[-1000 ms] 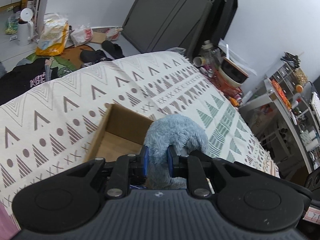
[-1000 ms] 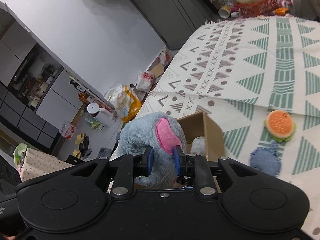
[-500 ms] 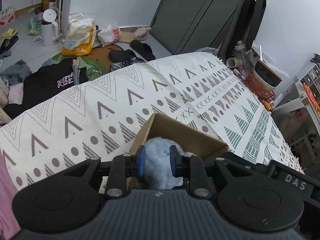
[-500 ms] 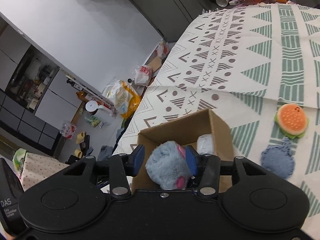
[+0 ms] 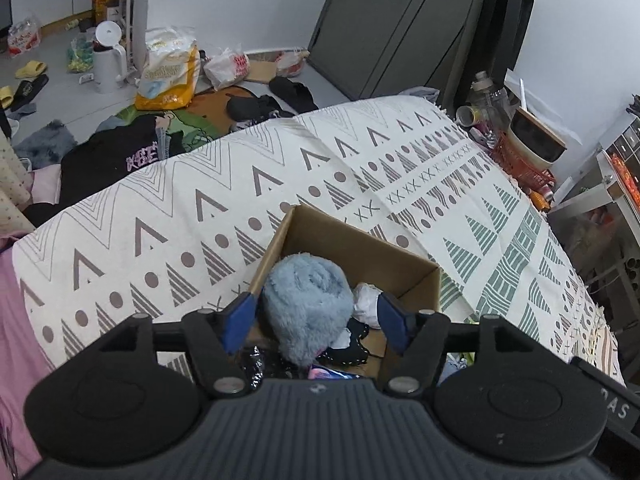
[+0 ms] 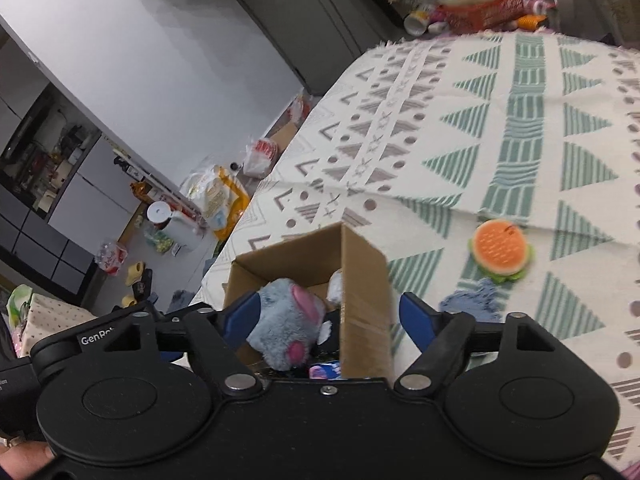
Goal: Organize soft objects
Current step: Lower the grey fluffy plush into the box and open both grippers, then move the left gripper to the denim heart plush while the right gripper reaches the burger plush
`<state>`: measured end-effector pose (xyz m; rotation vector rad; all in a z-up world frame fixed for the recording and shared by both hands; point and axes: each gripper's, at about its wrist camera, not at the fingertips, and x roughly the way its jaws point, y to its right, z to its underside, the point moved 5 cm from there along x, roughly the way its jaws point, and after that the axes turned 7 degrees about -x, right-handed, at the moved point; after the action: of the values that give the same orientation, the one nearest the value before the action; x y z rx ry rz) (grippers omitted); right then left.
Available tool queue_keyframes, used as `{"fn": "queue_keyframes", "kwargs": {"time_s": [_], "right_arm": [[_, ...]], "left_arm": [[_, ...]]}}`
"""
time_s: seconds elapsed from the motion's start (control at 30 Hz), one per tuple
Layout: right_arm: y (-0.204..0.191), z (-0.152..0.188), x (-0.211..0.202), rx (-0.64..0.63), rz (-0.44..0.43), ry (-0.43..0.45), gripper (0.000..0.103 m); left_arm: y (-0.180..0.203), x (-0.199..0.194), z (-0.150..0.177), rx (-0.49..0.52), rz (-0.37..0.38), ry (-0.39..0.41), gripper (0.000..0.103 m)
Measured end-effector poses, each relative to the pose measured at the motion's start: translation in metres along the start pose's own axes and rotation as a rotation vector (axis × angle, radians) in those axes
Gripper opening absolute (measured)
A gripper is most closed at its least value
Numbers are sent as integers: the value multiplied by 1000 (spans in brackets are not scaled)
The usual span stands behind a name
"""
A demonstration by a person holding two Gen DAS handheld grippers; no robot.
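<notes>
The blue plush (image 5: pixel 308 304) now sits in the cardboard box (image 5: pixel 360 240) on the patterned bed cover (image 5: pixel 160 216), atop what looks like a white soft item, though the box floor is hard to read. My left tongs (image 5: pixel 316 318) and right tongs (image 6: pixel 326 316) are both spread wide, released. Left to do: the burger toy (image 6: pixel 500 250) and the blue cloth piece (image 6: pixel 476 300) lie on the cover beside the box. A second ago both tongs were clamped on the plush, held above the box.
</notes>
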<state>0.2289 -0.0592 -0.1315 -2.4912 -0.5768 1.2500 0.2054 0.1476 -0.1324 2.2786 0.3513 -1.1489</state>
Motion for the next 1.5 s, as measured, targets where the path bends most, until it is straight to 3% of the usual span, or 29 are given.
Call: {"fn": "queue_keyframes", "kwargs": {"time_s": [0.07,0.43,0.93,1.5], "right_arm": [[4,-1,-10,-13,11,31,91],[43,1,-45,-1,84,70,99],[98,-3,-82,49,97,113,100],[157,-6,-101,49,90,119,100]], "left_arm": [[5,-6,5,10,-6,16,69],[37,-23,29,75,-22,32,74],[88,-33,59,151,-1,24,74],[137,-16,98,199,-4,-18,74]]}}
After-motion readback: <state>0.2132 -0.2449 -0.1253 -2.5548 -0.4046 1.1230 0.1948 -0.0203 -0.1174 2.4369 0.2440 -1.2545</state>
